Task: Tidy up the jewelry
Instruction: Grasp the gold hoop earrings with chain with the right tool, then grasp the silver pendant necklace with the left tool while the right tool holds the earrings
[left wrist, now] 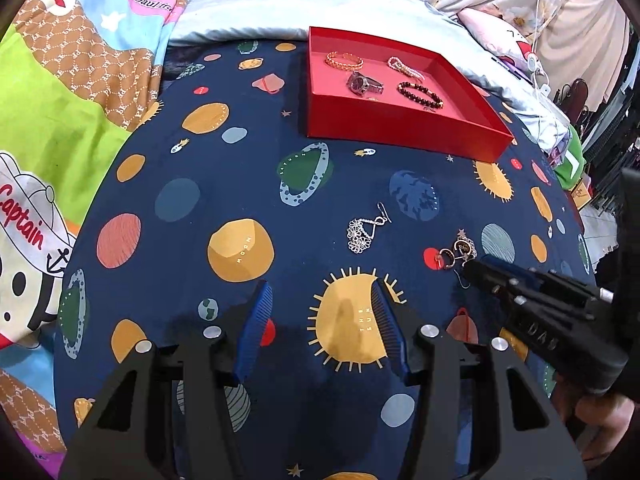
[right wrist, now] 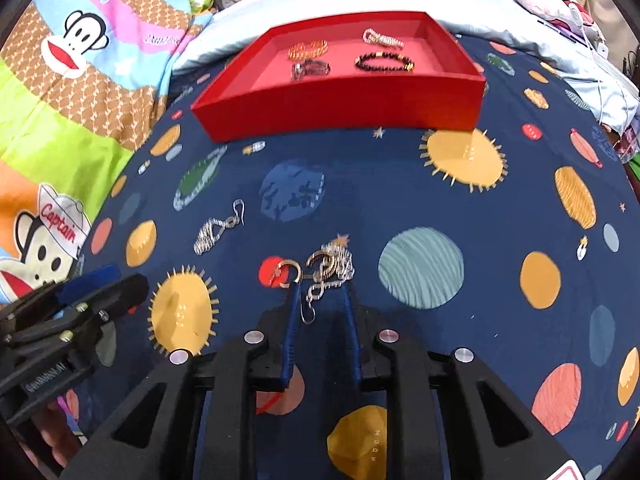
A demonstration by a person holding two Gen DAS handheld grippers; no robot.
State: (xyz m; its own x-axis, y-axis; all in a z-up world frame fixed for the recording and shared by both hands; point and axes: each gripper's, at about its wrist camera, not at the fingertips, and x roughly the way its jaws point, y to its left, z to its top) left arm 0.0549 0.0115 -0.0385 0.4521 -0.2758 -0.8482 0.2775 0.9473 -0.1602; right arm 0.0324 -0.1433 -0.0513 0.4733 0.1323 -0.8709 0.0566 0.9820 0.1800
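Observation:
A red tray (left wrist: 400,132) (right wrist: 340,108) sits far on the planet-print blanket. It holds a gold bracelet (left wrist: 344,61), a pearl bracelet (left wrist: 405,67), a watch (left wrist: 363,84) and a dark bead bracelet (left wrist: 420,94). A silver flower earring (left wrist: 364,229) (right wrist: 218,229) lies loose on the blanket. A small heap of gold and silver earrings (left wrist: 458,254) (right wrist: 320,268) lies to its right. My right gripper (right wrist: 319,286) (left wrist: 476,266) is open, its fingertips on either side of one earring's hook at the heap. My left gripper (left wrist: 322,292) (right wrist: 100,280) is open and empty above the blanket.
The blanket (left wrist: 240,200) is bordered on the left by a bright cartoon-monkey quilt (left wrist: 60,120). A pale blue pillow (left wrist: 280,12) lies behind the tray. Bedding, a white cable and clutter (left wrist: 560,80) fill the right edge.

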